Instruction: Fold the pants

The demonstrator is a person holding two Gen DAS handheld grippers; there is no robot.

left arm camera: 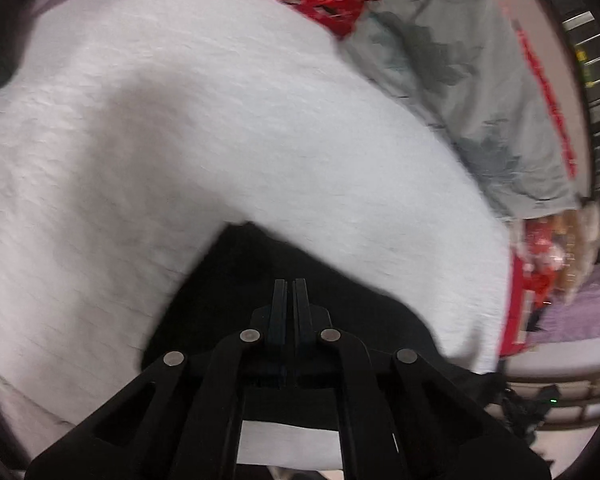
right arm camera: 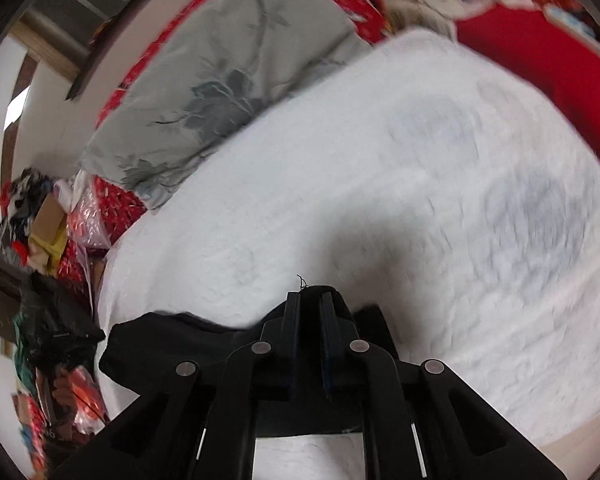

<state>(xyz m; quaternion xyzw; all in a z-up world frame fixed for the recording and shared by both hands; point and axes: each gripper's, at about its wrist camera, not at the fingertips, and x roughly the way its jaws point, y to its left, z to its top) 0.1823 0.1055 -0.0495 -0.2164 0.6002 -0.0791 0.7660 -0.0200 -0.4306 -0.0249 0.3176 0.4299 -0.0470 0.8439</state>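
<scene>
Both tongs, left (left arm camera: 289,286) and right (right arm camera: 310,300), pinch black pants (left arm camera: 300,264) at six o'clock on the bed (left arm camera: 180,120); soft, limp cloth, best gripped at edges.

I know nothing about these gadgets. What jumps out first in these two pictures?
Black tongs, left and right, each pinching black pants at the bottom of its view. Behind spreads a white quilted bed cover, with a grey leaf-print pillow at its far edge.
</scene>
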